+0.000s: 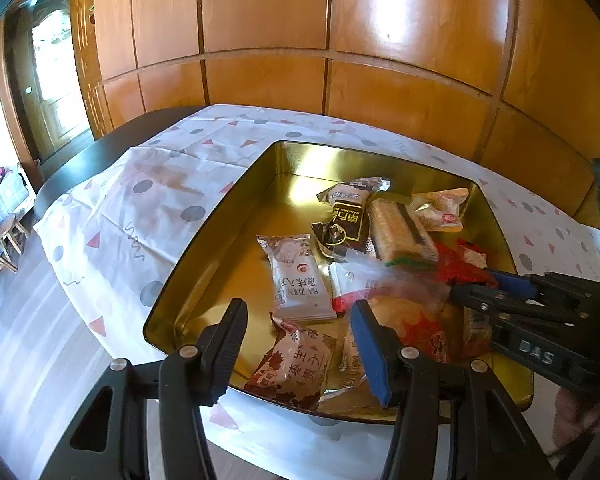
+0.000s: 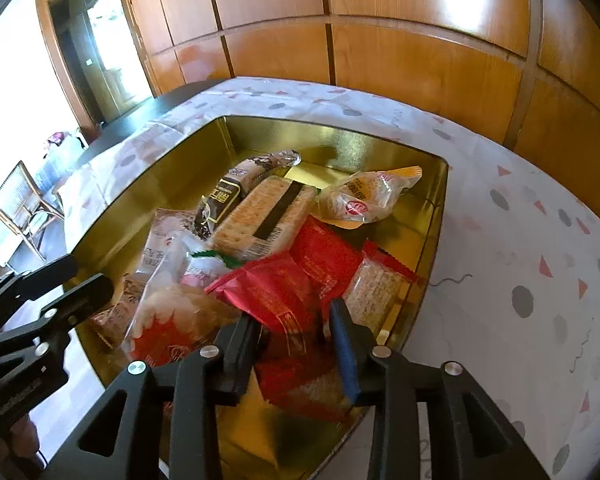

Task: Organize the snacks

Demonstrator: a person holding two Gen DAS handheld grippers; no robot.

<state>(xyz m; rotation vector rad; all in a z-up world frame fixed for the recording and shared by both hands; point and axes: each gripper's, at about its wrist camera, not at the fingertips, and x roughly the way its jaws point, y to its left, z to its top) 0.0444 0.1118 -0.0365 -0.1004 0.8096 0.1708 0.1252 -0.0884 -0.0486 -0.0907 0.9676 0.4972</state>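
Observation:
A gold tin box (image 1: 236, 216) (image 2: 148, 176) sits on the patterned tablecloth and holds several wrapped snacks. My left gripper (image 1: 300, 336) is open over the box's near edge, above a brown-and-pink date snack (image 1: 296, 368) and beside a white-pink pack (image 1: 296, 280). My right gripper (image 2: 292, 336) hovers in the box with its fingers around a red packet (image 2: 268, 292); it shows from the side in the left wrist view (image 1: 488, 284). A cracker pack (image 2: 264, 212) (image 1: 400, 232), a dark chocolate pack (image 2: 228, 196) and a bun (image 2: 364, 196) lie at the back.
The tablecloth (image 1: 140, 208) (image 2: 520, 248) covers a dark table against a wooden panelled wall (image 1: 340, 40). A doorway (image 1: 48, 72) and a chair (image 2: 24, 204) are off to the left. Floor lies beyond the table's left edge.

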